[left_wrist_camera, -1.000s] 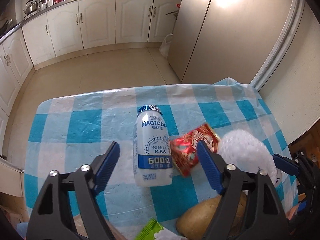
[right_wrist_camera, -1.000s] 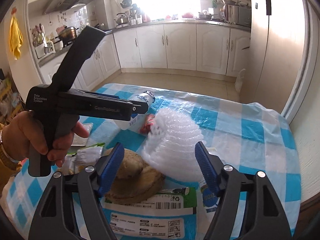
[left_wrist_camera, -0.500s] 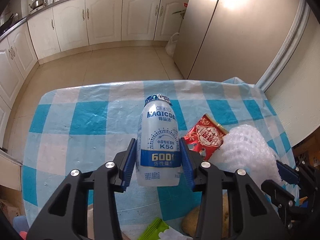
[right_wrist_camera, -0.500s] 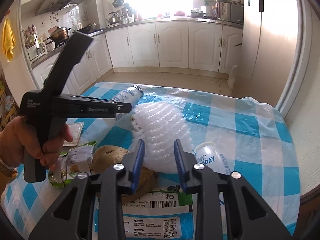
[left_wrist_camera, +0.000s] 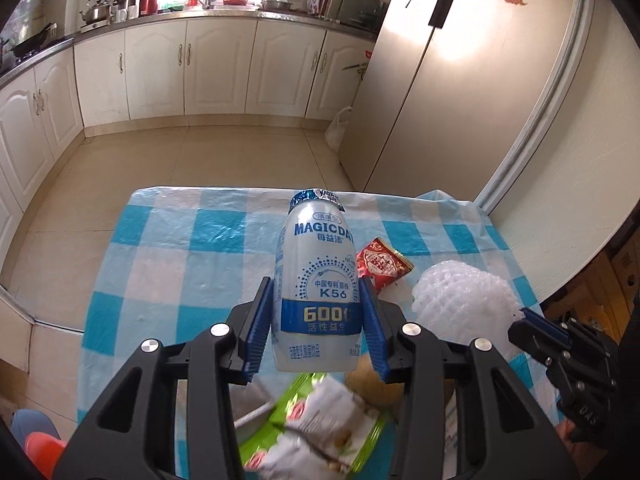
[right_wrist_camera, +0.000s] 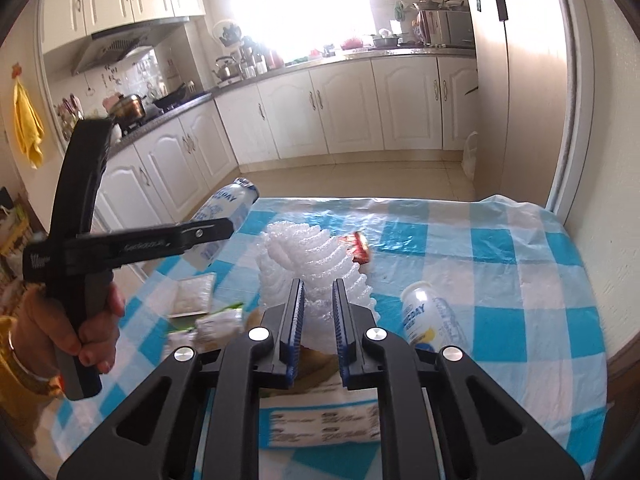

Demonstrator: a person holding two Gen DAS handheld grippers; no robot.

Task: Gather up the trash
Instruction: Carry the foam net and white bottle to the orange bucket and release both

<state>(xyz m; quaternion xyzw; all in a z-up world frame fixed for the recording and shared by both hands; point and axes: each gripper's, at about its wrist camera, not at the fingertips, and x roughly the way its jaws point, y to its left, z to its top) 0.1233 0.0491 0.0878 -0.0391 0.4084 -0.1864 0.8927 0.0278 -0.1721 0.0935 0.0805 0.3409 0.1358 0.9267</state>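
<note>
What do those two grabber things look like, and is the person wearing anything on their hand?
Both are black plastic. The left gripper and right gripper each have two flat fingers with ribbed blue pads, plus shiny silver bolts. Seen from the side, the left one has a pistol-style handle and faint grey lettering. The left hand wears a gold bangle at the wrist. No cables show.

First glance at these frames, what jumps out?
The white bottle clamped in the left gripper, dead centre of the left wrist view and clear of the table. In the right wrist view, the right gripper pinches the foam net mid-table. A second bottle lies to its right.
</note>
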